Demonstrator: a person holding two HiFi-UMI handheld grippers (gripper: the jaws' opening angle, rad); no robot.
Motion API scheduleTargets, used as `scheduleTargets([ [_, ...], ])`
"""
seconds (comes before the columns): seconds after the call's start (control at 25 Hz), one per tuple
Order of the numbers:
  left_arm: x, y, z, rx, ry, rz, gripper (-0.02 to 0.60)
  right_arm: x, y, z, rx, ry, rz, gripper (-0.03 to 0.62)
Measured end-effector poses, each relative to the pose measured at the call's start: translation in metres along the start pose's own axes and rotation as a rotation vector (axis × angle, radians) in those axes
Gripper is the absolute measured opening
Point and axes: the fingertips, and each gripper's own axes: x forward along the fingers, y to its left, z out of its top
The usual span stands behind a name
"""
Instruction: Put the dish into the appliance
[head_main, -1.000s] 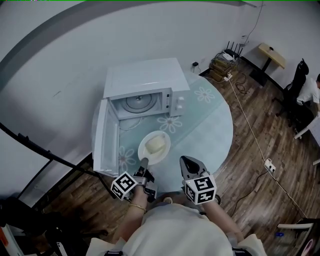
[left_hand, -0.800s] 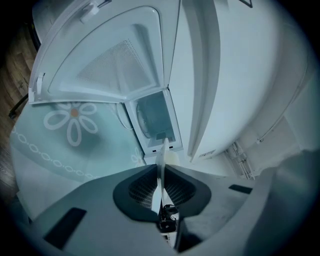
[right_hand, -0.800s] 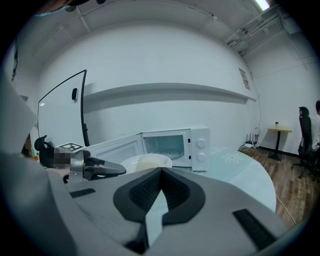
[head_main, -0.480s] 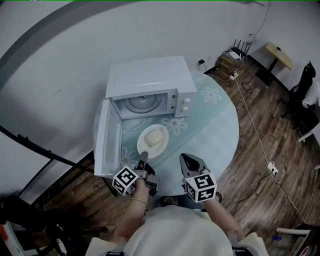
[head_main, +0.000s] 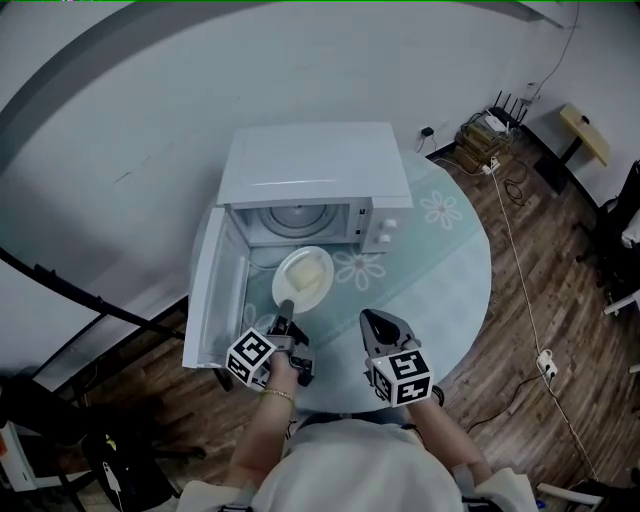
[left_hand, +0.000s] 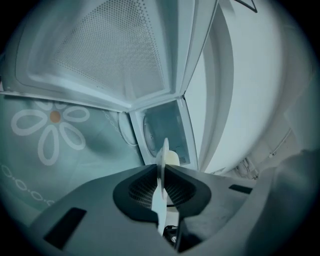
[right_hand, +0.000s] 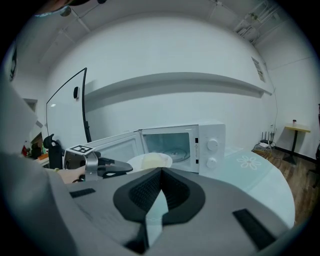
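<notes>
Since a second ago you have carried the dish up the frame, from lower on the round table to the mouth of the microwave, so it is nearly in, by my reckoning. Your left gripper is clamped narrowly on the dish's near rim. Your right gripper, centre-bottom, is closed and empty. The door stands open at left. Inside there is only the glass turntable. The dish carries a pale yellow food block.
</notes>
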Motion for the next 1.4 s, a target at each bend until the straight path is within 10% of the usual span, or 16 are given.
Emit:
scheduleTargets([
  [1.4,0.107,0.051,0.053,-0.095,-0.177,0.111,0.04,0.069,-0.038,-0.002,-0.018,0.086,0.11,0.005],
])
